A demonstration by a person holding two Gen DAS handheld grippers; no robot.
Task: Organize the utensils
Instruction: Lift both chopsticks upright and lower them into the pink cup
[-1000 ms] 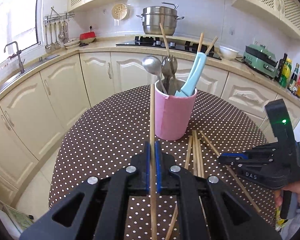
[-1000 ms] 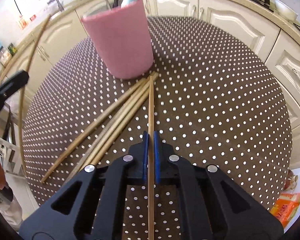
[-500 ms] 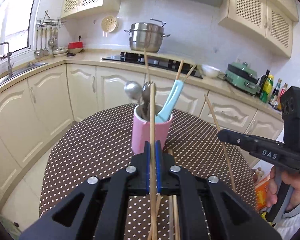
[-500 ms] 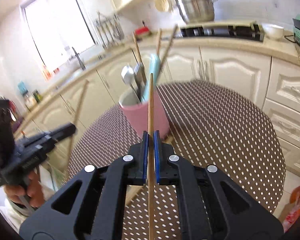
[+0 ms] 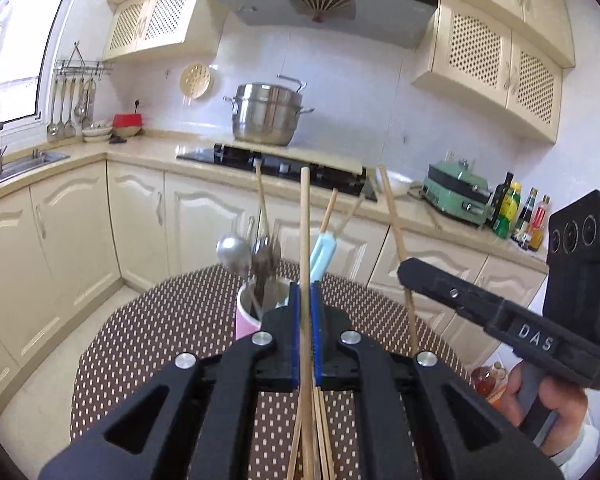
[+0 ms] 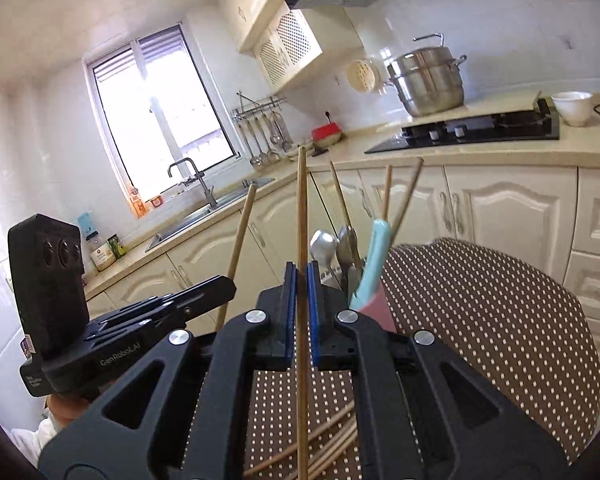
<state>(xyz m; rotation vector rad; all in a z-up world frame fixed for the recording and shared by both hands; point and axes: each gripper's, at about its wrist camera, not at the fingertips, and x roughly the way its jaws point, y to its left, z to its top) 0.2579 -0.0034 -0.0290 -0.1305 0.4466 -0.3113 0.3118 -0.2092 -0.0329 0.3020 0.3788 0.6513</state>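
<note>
Left black two-finger gripper [image 5: 307,320] clamped on upright wooden chopstick [image 5: 305,248], frame centre; right black gripper [image 6: 299,312] narrowly pinching another wooden chopstick [image 6: 301,216]; pink cylindrical utensil cup [image 5: 247,318] behind.

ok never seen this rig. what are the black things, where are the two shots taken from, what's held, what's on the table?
No robot: a person holds two handheld grippers, each with a fisheye camera looking along its fingers. In the left wrist view, the left gripper pinches an upright chopstick; the right gripper appears alongside. In the right wrist view, the right gripper holds its own chopstick. On the polka-dot table stands a pink cup of utensils, with loose chopsticks lying nearby.
</note>
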